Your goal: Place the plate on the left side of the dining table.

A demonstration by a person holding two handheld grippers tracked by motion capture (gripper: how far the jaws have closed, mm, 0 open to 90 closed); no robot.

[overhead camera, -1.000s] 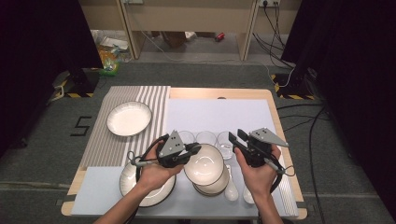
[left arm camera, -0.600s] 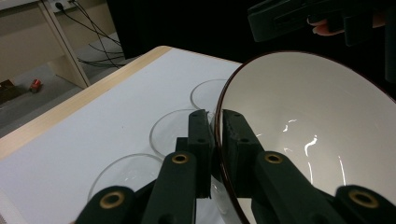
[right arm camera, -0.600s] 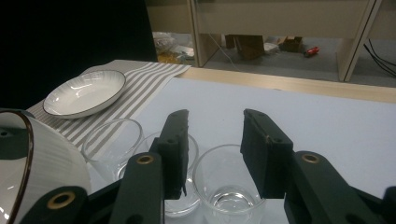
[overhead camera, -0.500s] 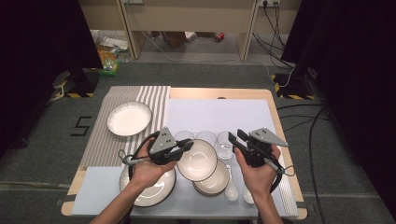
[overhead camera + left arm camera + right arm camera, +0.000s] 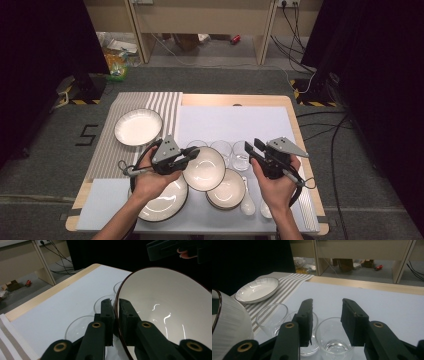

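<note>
The left gripper point(image 5: 192, 154) is clamped on the rim of a white bowl point(image 5: 204, 168) with a dark edge, its jaws pinching the wall near the top; in the left gripper view the rim runs between the two black pads point(image 5: 108, 315) with the bowl's glossy inside turned toward the camera. In the high view the bowl hangs tilted above the bench point(image 5: 235, 120), its edge overlapping a second bowl point(image 5: 227, 188) that sits on the pale mat near the front. To the left of that one, under the left hand point(image 5: 150, 182), lies a larger plate point(image 5: 162, 200).

The right gripper point(image 5: 252, 148) holds nothing, with its jaws standing apart. In the right gripper view it looks down over a row of three clear glasses point(image 5: 333, 338), the nearest framed between the jaws but below them, and I cannot say for sure whether the pads touch it; it looks as if they are apart. In the high view the glasses point(image 5: 221, 148) stand just behind the lifted bowl.

Farther back on the left, a shallow white plate point(image 5: 138, 126) rests on a striped cloth point(image 5: 167, 102). Two white spoons point(image 5: 248, 206) lie beside the lower bowl, near the right hand point(image 5: 275, 187).
</note>
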